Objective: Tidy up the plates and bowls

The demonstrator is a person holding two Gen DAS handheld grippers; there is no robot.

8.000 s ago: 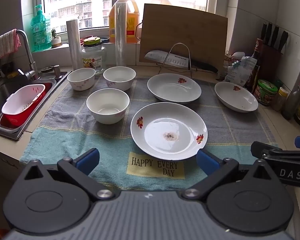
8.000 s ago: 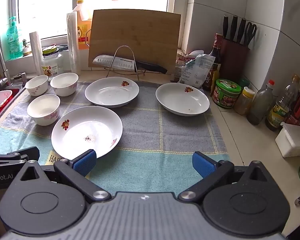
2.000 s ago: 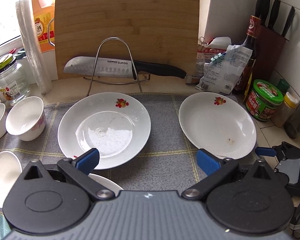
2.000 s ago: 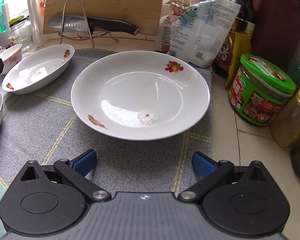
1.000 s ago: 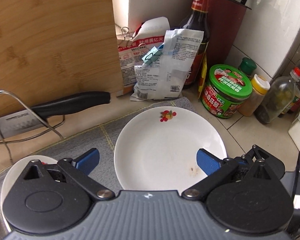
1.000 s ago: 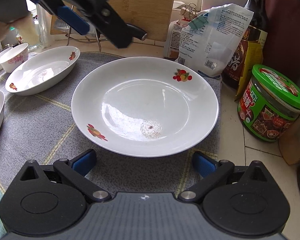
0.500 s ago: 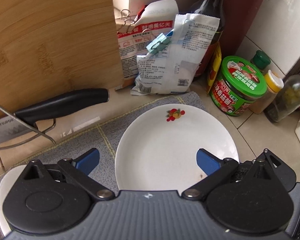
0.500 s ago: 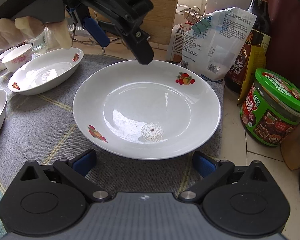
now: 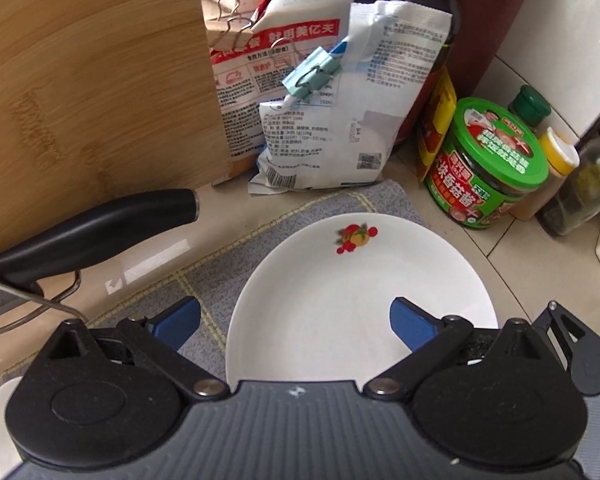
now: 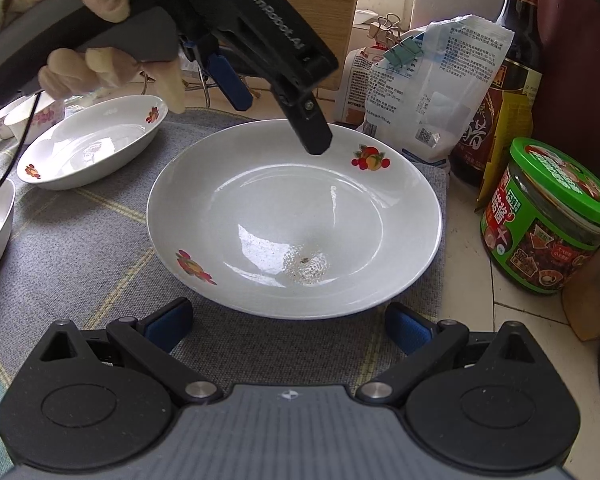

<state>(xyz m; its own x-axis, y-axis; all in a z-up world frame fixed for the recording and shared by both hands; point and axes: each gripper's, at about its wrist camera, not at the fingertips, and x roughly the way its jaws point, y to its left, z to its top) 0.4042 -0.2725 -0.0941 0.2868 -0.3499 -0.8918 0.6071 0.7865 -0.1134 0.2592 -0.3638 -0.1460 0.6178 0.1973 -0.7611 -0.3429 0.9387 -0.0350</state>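
off to my left a second plate (image 10: 92,144) sits on the grey mat (image 10: 80,248), and my left tongs (image 10: 278,120) hang over the far rim of the fruit-print plate (image 10: 296,216), wide but just closing, gripping nothing. that plate lies mid-mat near the green-lidded jar (image 10: 548,216); my right tongs (image 10: 288,320) gape empty at its near rim.

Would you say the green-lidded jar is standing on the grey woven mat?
No, the green-lidded jar stands on the bare tiled counter, beside the grey woven mat.
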